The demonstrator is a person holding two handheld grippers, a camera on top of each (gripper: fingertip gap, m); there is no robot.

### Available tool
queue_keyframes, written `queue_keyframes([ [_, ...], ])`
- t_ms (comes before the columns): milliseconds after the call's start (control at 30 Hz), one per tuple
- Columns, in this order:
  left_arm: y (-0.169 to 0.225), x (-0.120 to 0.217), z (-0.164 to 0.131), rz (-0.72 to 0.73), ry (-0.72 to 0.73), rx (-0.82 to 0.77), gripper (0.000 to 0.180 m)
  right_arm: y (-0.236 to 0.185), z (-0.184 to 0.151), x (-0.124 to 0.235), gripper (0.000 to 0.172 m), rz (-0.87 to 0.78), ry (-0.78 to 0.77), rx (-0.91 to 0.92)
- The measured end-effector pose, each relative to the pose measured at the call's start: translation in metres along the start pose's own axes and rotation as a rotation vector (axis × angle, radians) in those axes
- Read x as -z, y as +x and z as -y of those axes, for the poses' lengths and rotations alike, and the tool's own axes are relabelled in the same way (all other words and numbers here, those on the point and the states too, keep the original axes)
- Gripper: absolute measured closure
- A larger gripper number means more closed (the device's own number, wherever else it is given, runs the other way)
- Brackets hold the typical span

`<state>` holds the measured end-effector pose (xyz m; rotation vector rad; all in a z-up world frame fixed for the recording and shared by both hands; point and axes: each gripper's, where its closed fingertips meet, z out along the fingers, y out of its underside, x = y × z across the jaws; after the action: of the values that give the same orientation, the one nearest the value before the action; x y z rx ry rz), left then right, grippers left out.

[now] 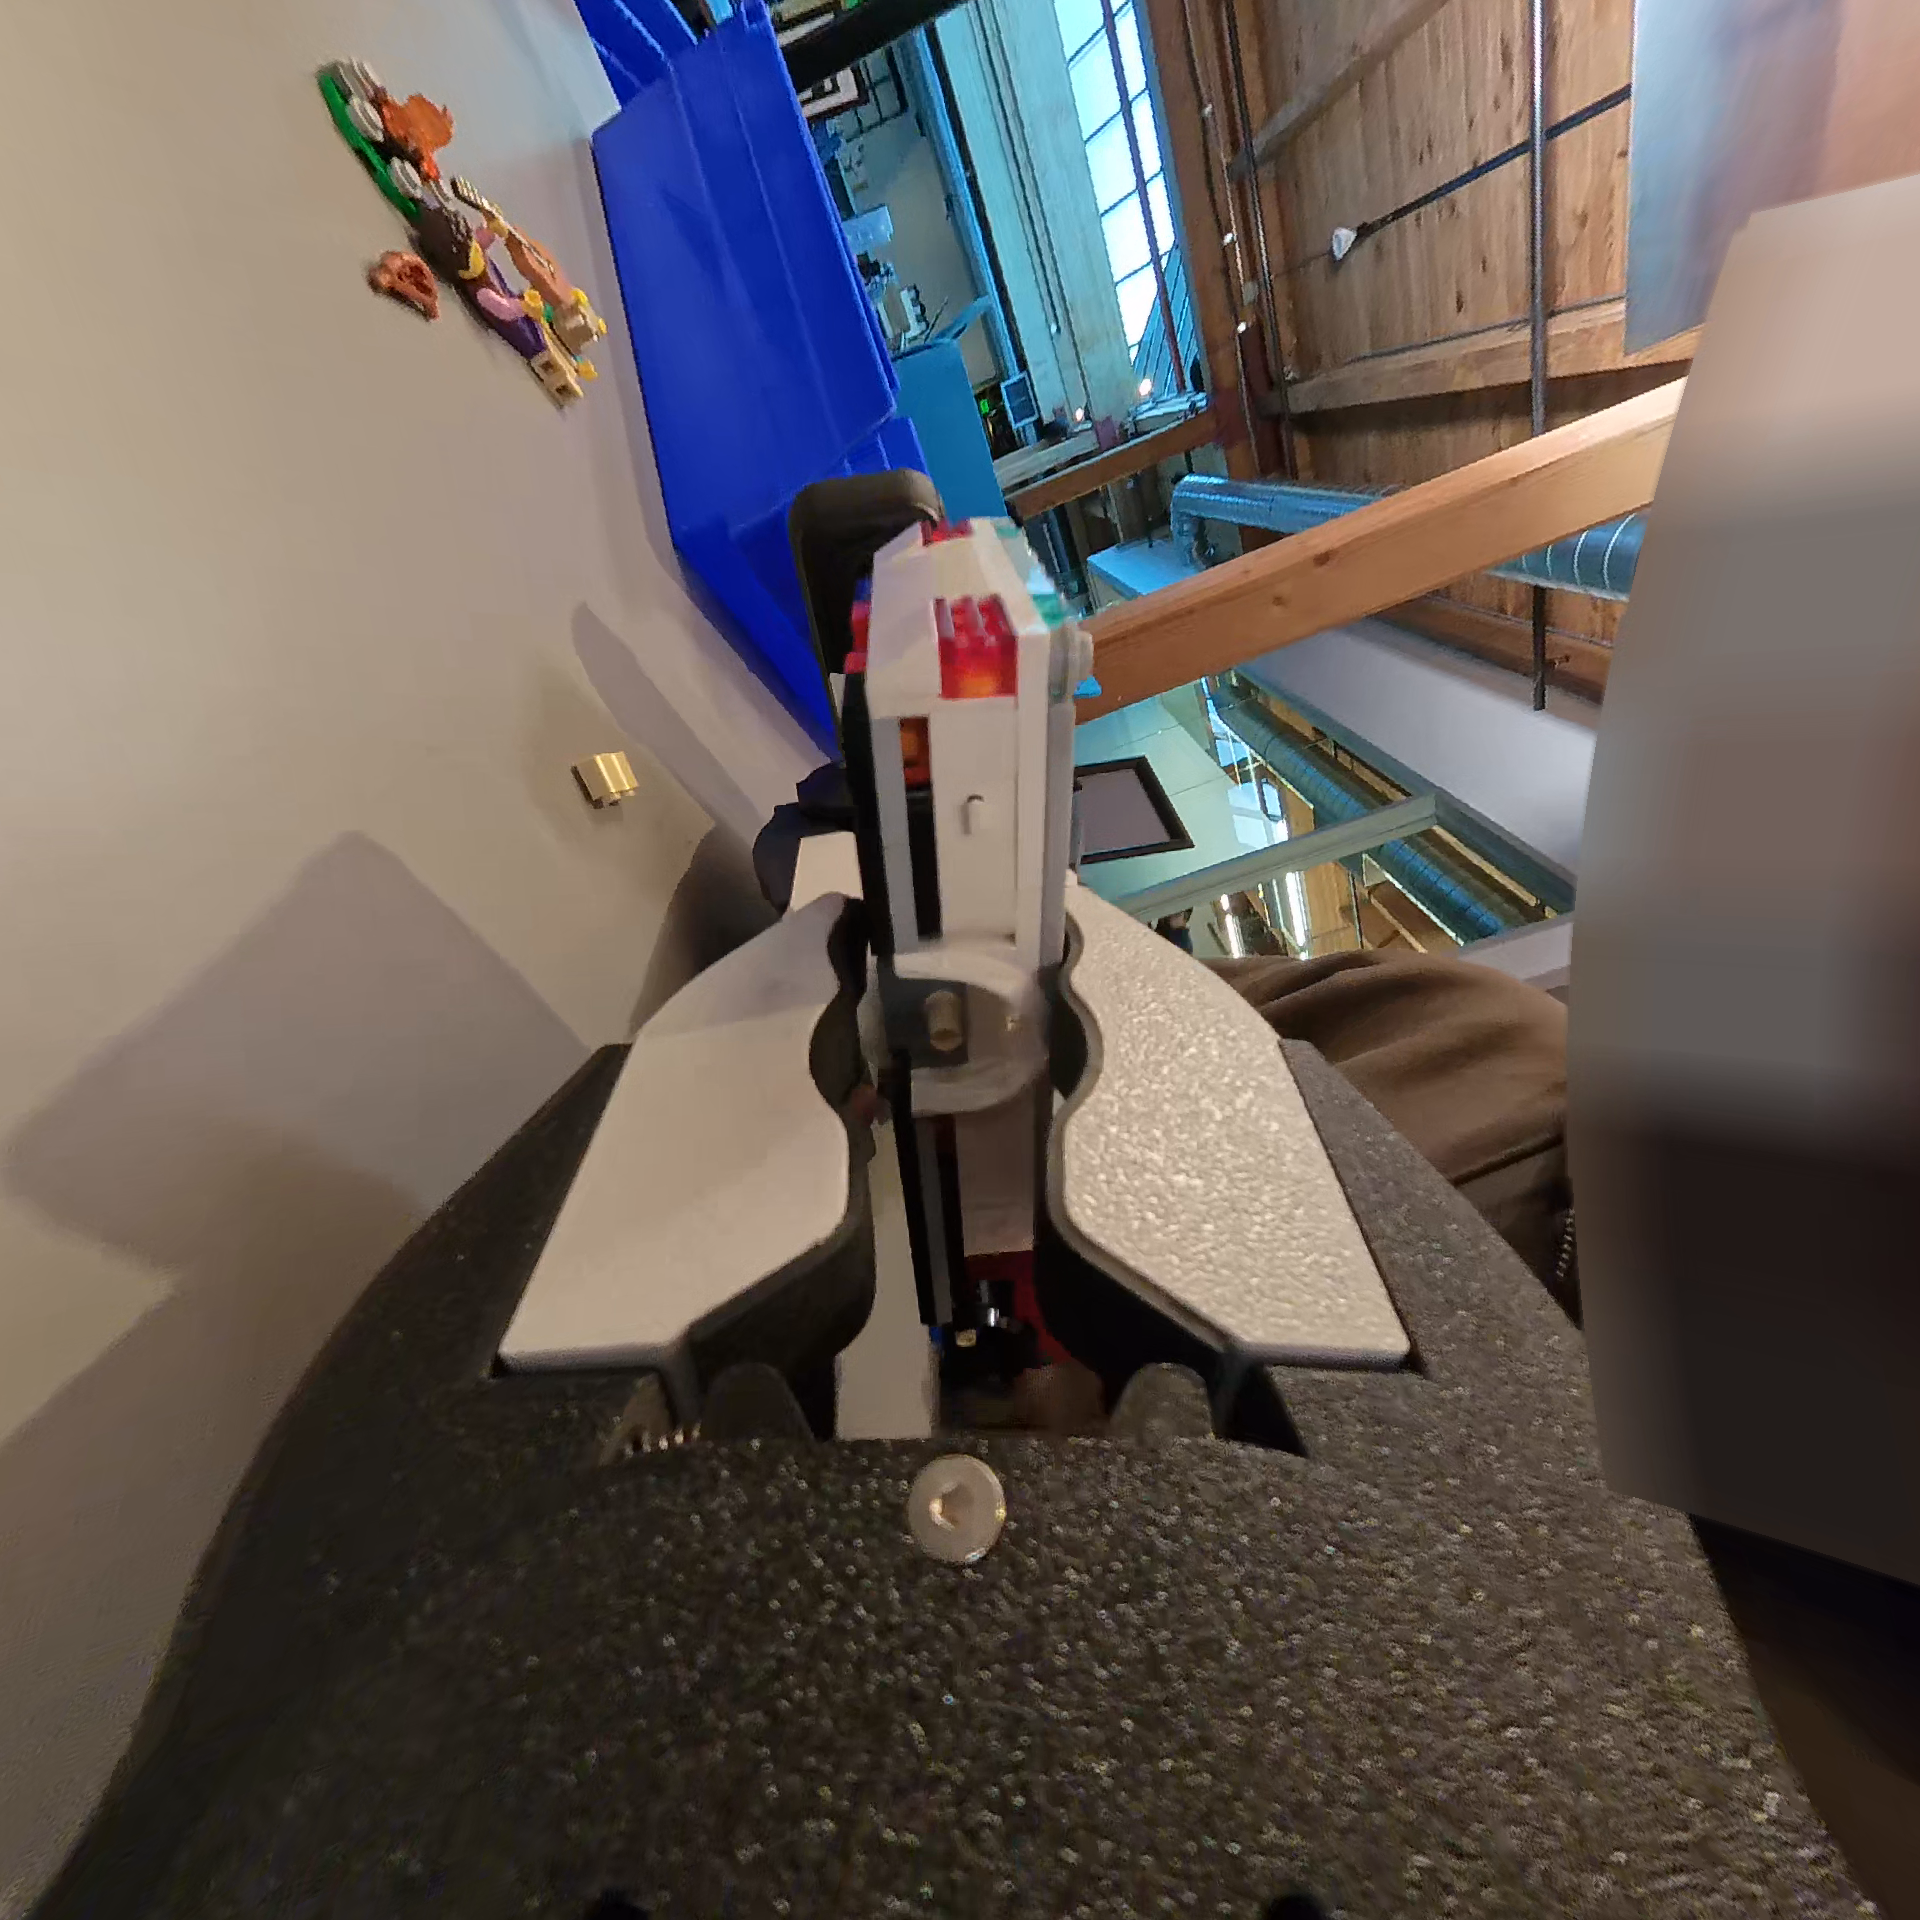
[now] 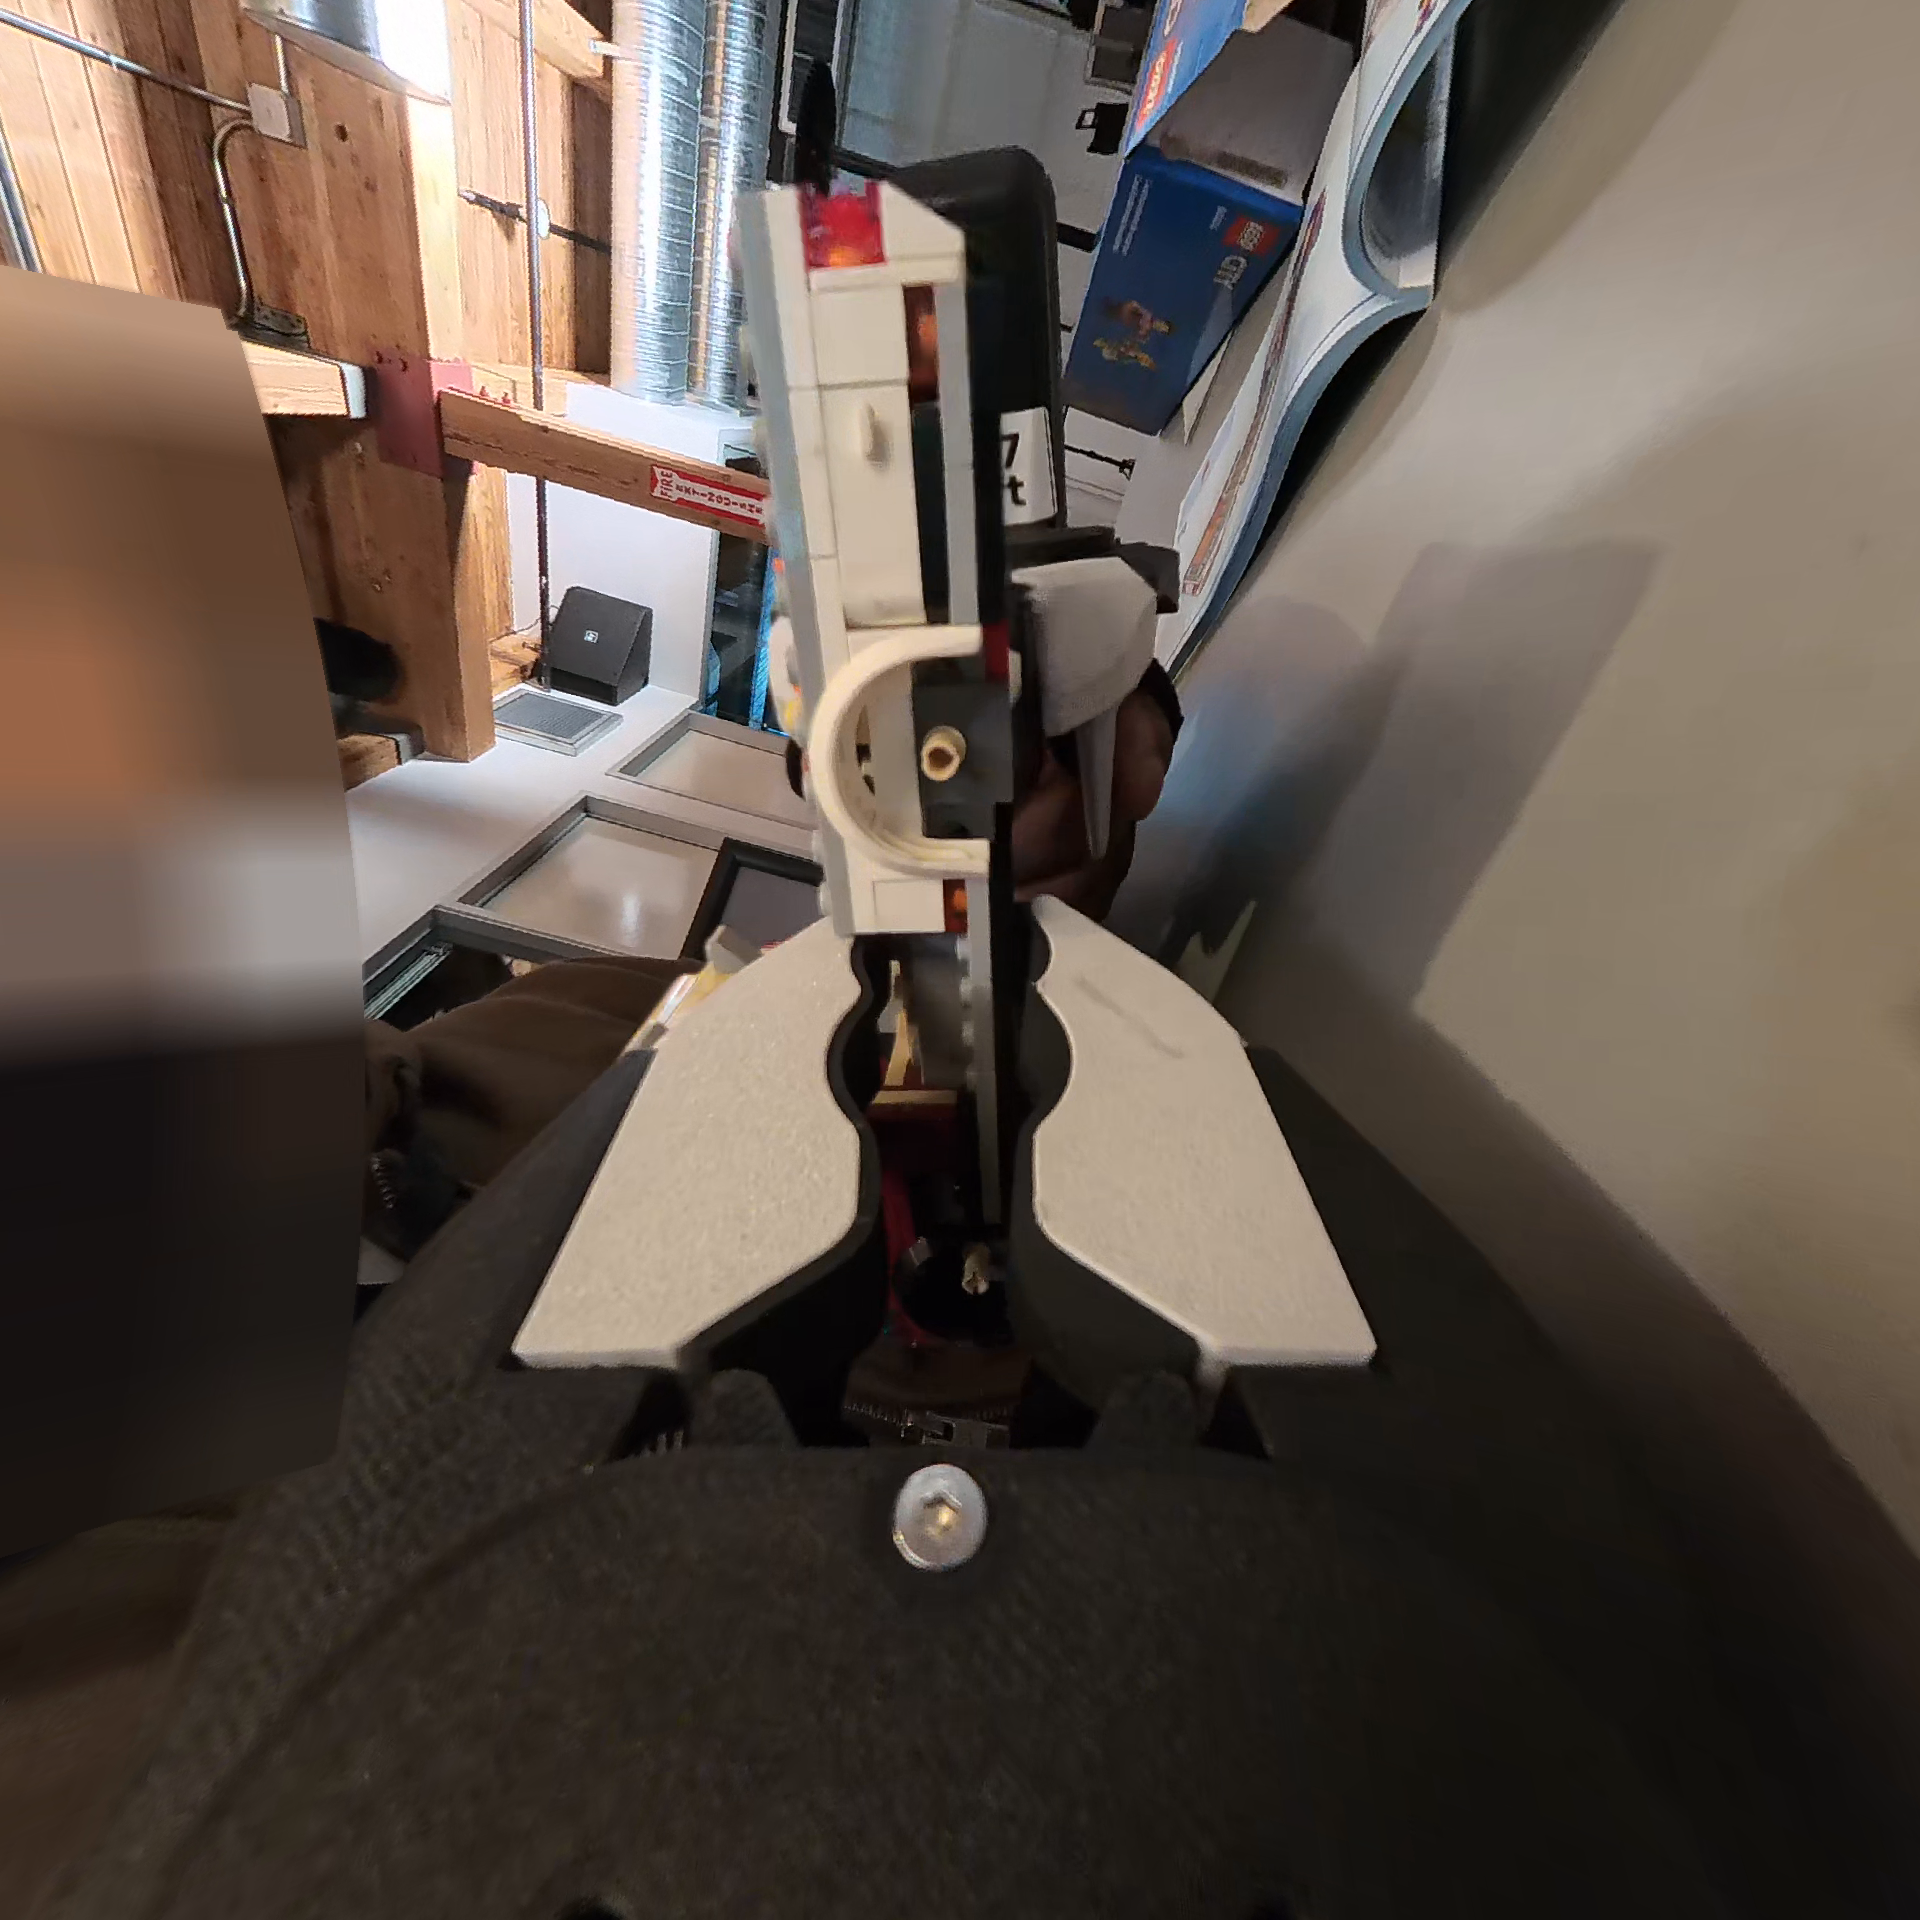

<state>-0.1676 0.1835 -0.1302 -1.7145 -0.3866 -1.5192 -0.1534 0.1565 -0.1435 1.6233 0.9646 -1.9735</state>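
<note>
A white toy-brick vehicle model (image 1: 966,779) with red translucent bricks, a black underside plate and a white wheel arch is held up off the table between both grippers. My left gripper (image 1: 956,935) is shut on one end of it, and its fingers (image 1: 1164,1039) clamp the wheel-arch section. My right gripper (image 2: 940,935) is shut on the other end of the same model (image 2: 883,520), with the black plate between its fingers (image 2: 769,1060). In each view the other gripper shows behind the model, the right one in the left wrist view (image 1: 862,499) and the left one in the right wrist view (image 2: 1091,644).
Blue bins (image 1: 748,312) stand on the pale table (image 1: 208,623). Toy figures and small pieces (image 1: 488,260) and a tan brick (image 1: 605,777) lie near them. A blue toy box (image 2: 1174,291) and an open booklet (image 2: 1299,343) lie on the table. A brown sleeve (image 1: 1403,1039) is close by. Both grippers' tips are close together, under 4 cm apart.
</note>
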Motion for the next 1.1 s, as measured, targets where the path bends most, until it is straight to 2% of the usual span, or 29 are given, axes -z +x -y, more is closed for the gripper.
queue_keyframes([
  [300, 0.0, 0.002, -0.009, -0.062, -0.158, -0.019, 0.148, 0.0, 0.001, -0.004, 0.149, -0.004, -0.011, -0.019],
  [467, -0.013, 0.001, -0.006, -0.077, -0.076, 0.138, 0.15, 0.009, 0.004, -0.002, 0.149, -0.075, -0.013, -0.004],
  [600, -0.019, 0.002, -0.004, -0.075, -0.016, 0.236, 0.152, 0.015, 0.005, 0.007, 0.137, -0.163, -0.046, 0.066],
  [733, -0.019, 0.007, 0.003, -0.08, 0.045, 0.28, 0.152, 0.02, 0.015, 0.028, 0.135, -0.309, -0.046, 0.215],
  [867, -0.026, 0.01, 0.005, -0.039, 0.063, 0.27, 0.152, 0.028, 0.037, 0.06, 0.142, -0.591, -0.041, 0.584],
  [967, -0.029, 0.012, 0.004, -0.033, 0.057, 0.273, 0.152, 0.032, 0.037, 0.073, 0.15, -0.794, -0.169, 0.887],
  [1100, -0.031, 0.013, 0.001, -0.003, 0.038, 0.238, 0.152, 0.049, 0.033, 0.078, 0.15, -0.94, -0.357, 1.041],
])
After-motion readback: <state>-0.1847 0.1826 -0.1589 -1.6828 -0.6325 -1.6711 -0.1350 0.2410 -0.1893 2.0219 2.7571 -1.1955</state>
